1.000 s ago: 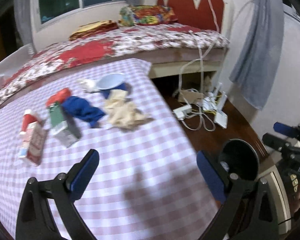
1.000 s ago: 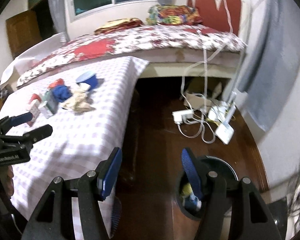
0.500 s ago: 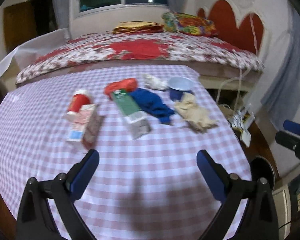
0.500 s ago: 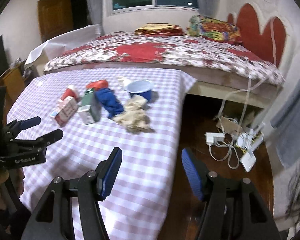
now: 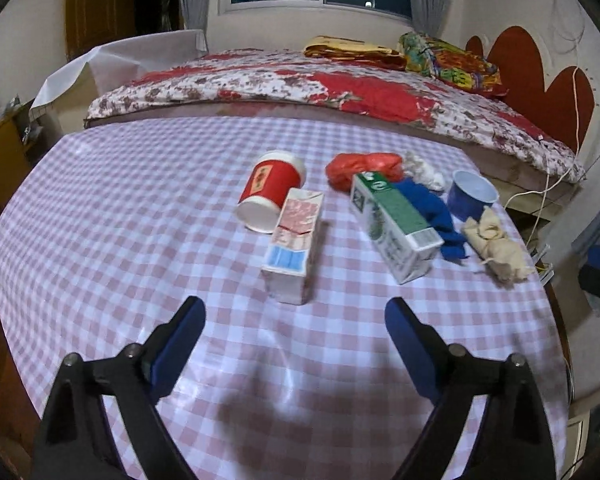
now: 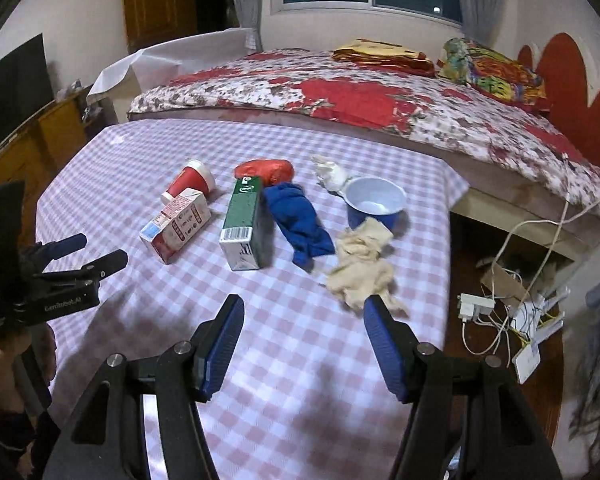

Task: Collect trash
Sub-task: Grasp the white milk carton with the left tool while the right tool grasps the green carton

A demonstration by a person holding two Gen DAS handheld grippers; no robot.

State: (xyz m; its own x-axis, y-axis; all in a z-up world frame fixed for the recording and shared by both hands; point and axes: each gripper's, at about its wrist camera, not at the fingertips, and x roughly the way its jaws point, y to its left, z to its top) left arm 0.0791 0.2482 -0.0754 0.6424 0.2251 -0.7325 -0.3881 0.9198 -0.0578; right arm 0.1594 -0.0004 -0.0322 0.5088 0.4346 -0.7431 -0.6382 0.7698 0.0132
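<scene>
The checked tabletop carries litter — a tipped red cup, two cartons, blue cloth, beige rag, blue bowl, red bag.

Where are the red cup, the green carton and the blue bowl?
red cup point(image 5: 271, 184), left wrist view, on its red side wall
green carton point(image 6: 242, 210), right wrist view, on its green top face
blue bowl point(image 6: 374, 200), right wrist view, on its white inside

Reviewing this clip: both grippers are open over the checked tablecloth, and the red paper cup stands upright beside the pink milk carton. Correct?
Not quite. The red paper cup lies on its side, its white base facing the camera in the left wrist view. The rest holds: it sits beside the pink milk carton, and the left gripper and right gripper are both open.
</scene>
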